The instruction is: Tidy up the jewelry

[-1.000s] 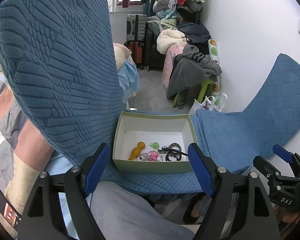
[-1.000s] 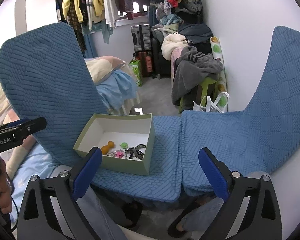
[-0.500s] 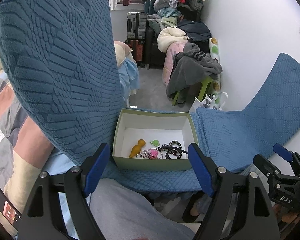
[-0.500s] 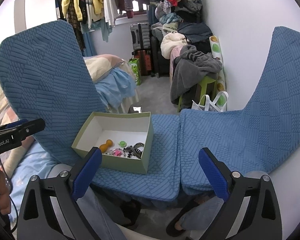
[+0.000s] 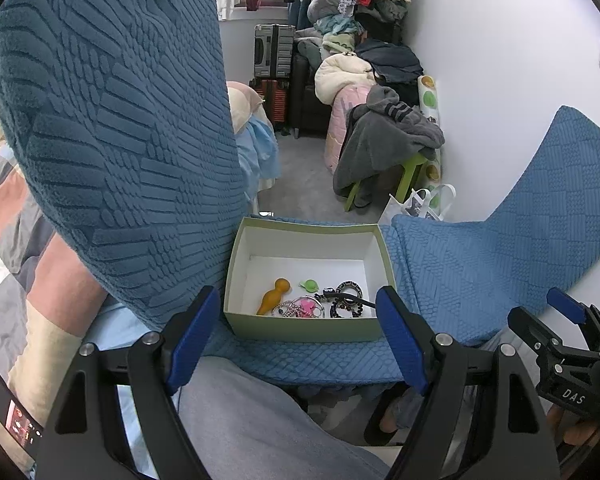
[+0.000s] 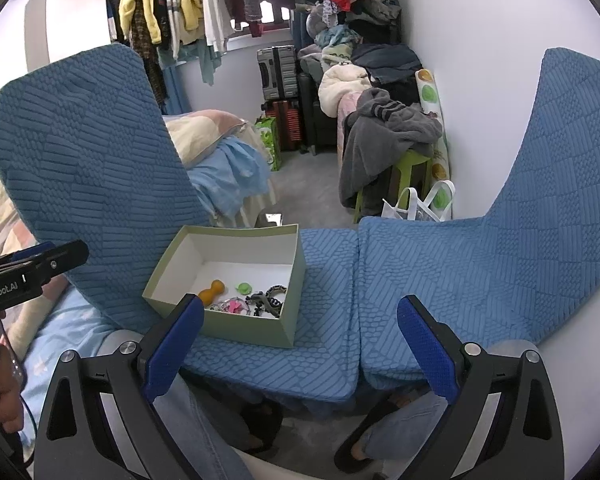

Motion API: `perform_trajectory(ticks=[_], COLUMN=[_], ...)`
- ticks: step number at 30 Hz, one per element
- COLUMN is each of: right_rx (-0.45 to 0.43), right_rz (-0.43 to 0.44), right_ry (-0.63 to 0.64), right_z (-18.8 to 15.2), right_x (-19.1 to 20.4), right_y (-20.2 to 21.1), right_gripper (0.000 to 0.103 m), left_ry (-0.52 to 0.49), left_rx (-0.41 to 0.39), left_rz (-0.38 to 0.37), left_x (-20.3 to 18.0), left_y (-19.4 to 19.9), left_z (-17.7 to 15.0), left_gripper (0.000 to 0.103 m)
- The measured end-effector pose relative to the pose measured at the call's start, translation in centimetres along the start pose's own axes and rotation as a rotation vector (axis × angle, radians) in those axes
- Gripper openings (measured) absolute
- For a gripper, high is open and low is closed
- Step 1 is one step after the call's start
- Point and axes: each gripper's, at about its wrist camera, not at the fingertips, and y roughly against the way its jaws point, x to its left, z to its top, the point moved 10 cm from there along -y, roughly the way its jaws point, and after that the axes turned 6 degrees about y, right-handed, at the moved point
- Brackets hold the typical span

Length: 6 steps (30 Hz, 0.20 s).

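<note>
A pale green open box (image 5: 300,326) (image 6: 244,330) with a white inside sits on the left blue chair seat. It holds an orange peanut-shaped piece (image 5: 274,295) (image 6: 211,291), a small green piece (image 5: 310,284) (image 6: 243,288), a pink charm on a bead chain (image 5: 303,306) (image 6: 233,305) and dark bracelets (image 5: 347,300) (image 6: 271,295). My left gripper (image 5: 298,340) is open and empty, just in front of the box. My right gripper (image 6: 300,346) is open and empty, over the seats to the right of the box.
Two blue textured chairs stand side by side, with backrests at the left (image 5: 116,128) and right (image 6: 560,184). The right seat (image 6: 440,280) is bare. My legs are below. Behind are a bed (image 6: 224,160), a clothes-covered stool (image 6: 388,136), suitcases and hanging clothes.
Both grippers have drifted slightly; the box sits a little lower and nearer in the views. Nothing was picked up or let go.
</note>
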Motion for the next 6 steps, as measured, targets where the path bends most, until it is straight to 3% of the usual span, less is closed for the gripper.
perform_trajectory(ticks=[6], right_rx=[0.000], right_rz=[0.001], right_ry=[-0.002], right_z=[0.01], right_x=[0.05], right_y=[0.01], right_gripper=[0.098], left_ry=[0.001], left_rx=[0.000], left_rz=[0.001], left_x=[0.09], left_y=[0.00], left_z=[0.03], left_gripper=[0.080])
